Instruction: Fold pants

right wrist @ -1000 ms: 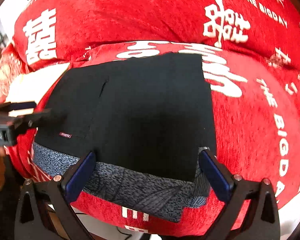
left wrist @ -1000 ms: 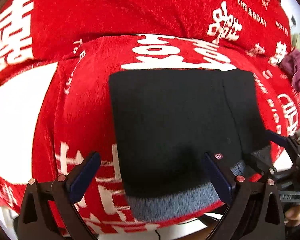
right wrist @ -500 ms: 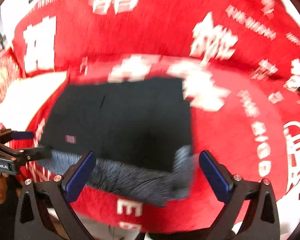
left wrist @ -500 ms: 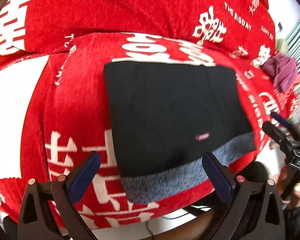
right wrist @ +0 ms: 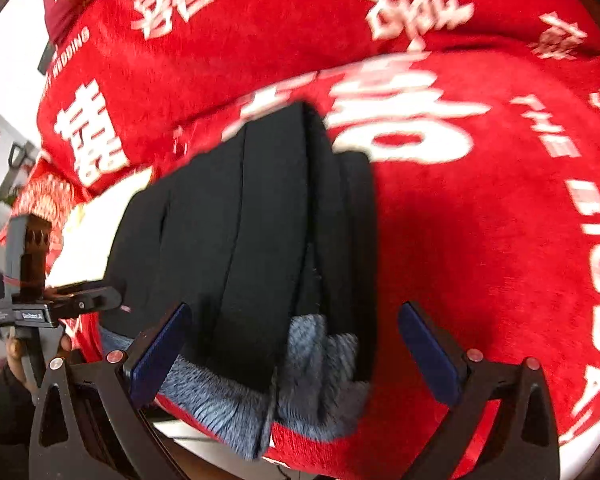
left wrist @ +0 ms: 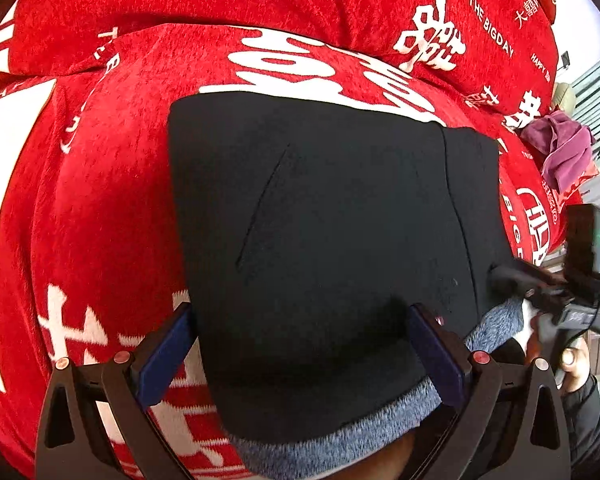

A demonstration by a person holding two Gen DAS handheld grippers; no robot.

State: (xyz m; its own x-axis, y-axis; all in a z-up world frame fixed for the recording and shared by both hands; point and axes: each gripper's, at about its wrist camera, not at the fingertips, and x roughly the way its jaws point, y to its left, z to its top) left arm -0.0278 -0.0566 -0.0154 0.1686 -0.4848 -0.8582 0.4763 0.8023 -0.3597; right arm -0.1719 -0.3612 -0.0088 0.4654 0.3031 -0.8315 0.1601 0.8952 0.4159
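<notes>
A red plush blanket [left wrist: 100, 208] printed with white characters covers the whole surface, which looks like a padded bed or sofa rather than anything hard. On it, near the front edge, lie the black pants [left wrist: 332, 240], already folded into a compact rectangle with a grey fleece lining [left wrist: 340, 444] showing along the near edge. In the right wrist view the pants [right wrist: 268, 232] appear as several stacked layers with seams running front to back, the fleece [right wrist: 312, 364] bunched at the near corner.

The left gripper [left wrist: 300, 356] hovers over the near edge of the pants with its blue-padded fingers [left wrist: 164, 356] spread wide, holding nothing. The right gripper [right wrist: 292, 354] likewise has its fingers [right wrist: 428, 352] wide apart and empty, straddling the near right corner of the bundle. Each gripper shows at the margin of the other's view, held by a hand [left wrist: 572, 360]. A purple cloth [left wrist: 564, 148] lies well apart at the far right.

The pants look soft, thick and limp, light enough to lift but likely to sag and slide open along the layers. The fleece should give good friction. I would pinch through all layers at the near corners, one per gripper, so the stack stays together for any further fold.
</notes>
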